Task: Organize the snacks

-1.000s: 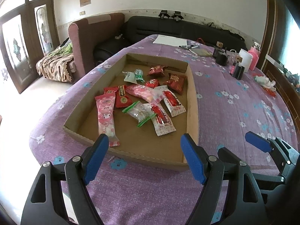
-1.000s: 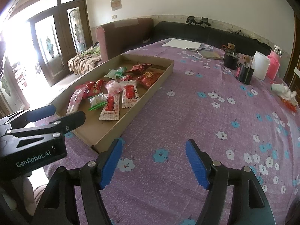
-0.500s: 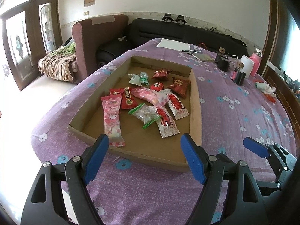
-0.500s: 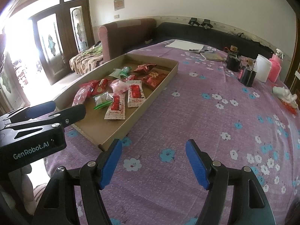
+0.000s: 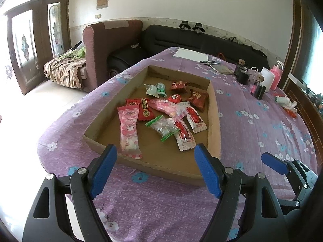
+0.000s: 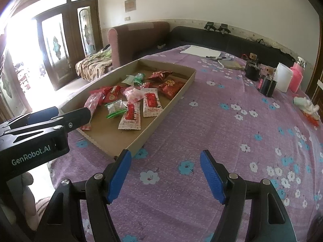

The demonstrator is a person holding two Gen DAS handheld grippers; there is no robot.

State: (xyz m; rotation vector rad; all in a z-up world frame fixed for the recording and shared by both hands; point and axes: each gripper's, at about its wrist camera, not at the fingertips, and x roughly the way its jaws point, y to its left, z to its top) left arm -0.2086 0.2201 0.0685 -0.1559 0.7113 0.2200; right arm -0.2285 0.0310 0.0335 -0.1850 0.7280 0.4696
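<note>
Both grippers hover before the cardboard tray [image 5: 213, 121], jaws open and empty.
Only the right view shows the left gripper [image 6: 56, 117]; two long pink packets [image 5: 129, 130] lie inside.

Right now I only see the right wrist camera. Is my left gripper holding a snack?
Observer: No. The left wrist view shows the left gripper open, with nothing between its fingers.
Operator: It blocks one corner of the box for me. What's behind it?
Observer: The long pink packet ends there. It lies flat, and its near end is close to the front wall of the cardboard tray.
Operator: Is there a picture on it?
Observer: Yes, a white cartoon face is printed around its middle.
</note>
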